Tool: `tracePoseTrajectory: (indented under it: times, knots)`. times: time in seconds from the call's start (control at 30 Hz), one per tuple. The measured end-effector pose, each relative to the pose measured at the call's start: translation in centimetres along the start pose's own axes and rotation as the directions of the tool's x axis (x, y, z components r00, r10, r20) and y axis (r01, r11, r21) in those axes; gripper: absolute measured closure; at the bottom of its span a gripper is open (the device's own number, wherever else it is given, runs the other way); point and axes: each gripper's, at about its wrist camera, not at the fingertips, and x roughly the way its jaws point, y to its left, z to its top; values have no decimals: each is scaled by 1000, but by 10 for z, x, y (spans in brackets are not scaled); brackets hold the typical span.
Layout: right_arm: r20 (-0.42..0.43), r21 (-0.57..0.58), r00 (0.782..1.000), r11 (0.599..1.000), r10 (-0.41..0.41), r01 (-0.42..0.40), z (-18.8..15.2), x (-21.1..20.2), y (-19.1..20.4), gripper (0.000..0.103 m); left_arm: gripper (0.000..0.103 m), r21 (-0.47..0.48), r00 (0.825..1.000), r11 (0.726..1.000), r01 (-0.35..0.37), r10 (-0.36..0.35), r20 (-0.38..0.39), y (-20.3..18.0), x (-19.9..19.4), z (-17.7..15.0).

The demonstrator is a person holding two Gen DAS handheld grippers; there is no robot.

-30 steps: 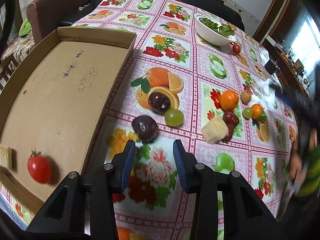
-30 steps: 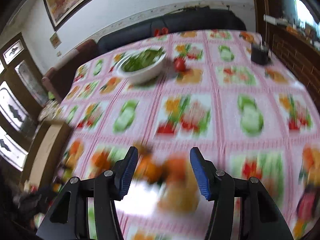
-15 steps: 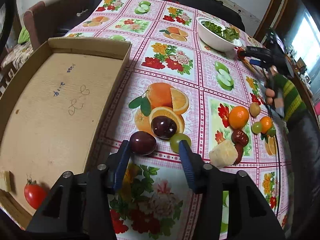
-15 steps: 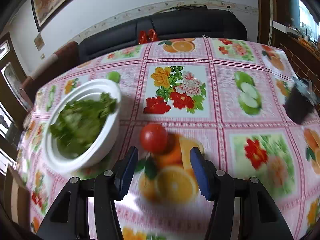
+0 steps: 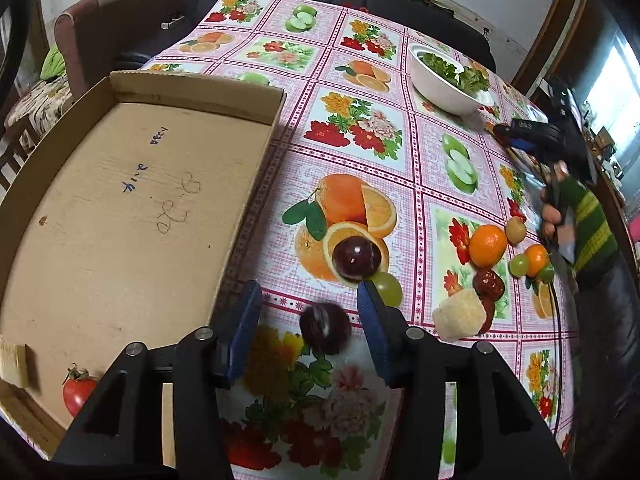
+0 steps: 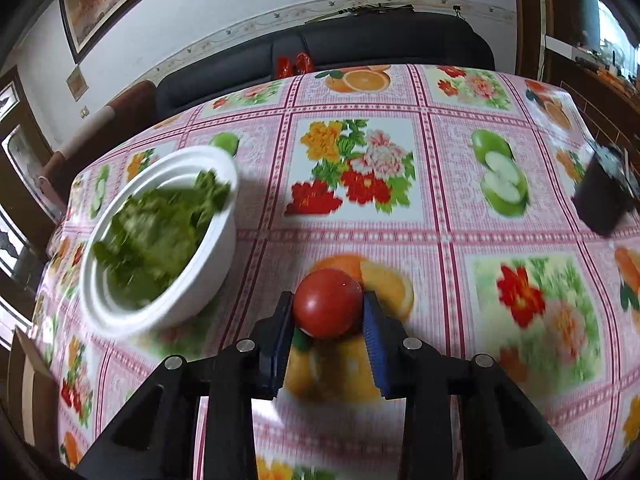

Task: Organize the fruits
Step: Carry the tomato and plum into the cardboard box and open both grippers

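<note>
We are closing right claw (image 6: 327,322) on tomato (image 6: 327,303) beside salad bowl (image 6: 160,248); left claw (image 5: 310,322) closing, straddling plum (image 5: 325,329), not gripping. Next: carry tomato toward cardboard box (image 5: 120,200).

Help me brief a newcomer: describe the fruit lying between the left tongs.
Start at the cardboard tray and go right past its near corner. The dark plum lies there on the tablecloth, between the open left tongs. Its twin sits farther back on a printed orange, touching a green grape.
</note>
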Motion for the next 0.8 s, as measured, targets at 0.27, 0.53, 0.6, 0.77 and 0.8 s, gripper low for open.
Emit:
tracePoseTrajectory:
  times: [0.27,0.53,0.6,0.77,0.8]
  knots:
    - [-28,24,999,999,40,-40,-34,-37,1,69,75,107,999,994,2,2,-41,-19,1,-17]
    - [-33,44,996,996,80,-78,-81,-85,0,69,77,160,999,987,8,-1,-48,-26,-10,-45]
    - [-28,47,996,995,87,-86,-94,-100,1,69,78,155,999,988,12,-5,-44,-24,-13,-47]
    - [21,68,992,989,127,-128,-123,-152,1,69,79,134,999,990,49,-47,-16,-21,-30,-53]
    - [34,70,990,988,137,-139,-128,-162,2,69,79,133,998,990,56,-56,-5,-21,-36,-55]
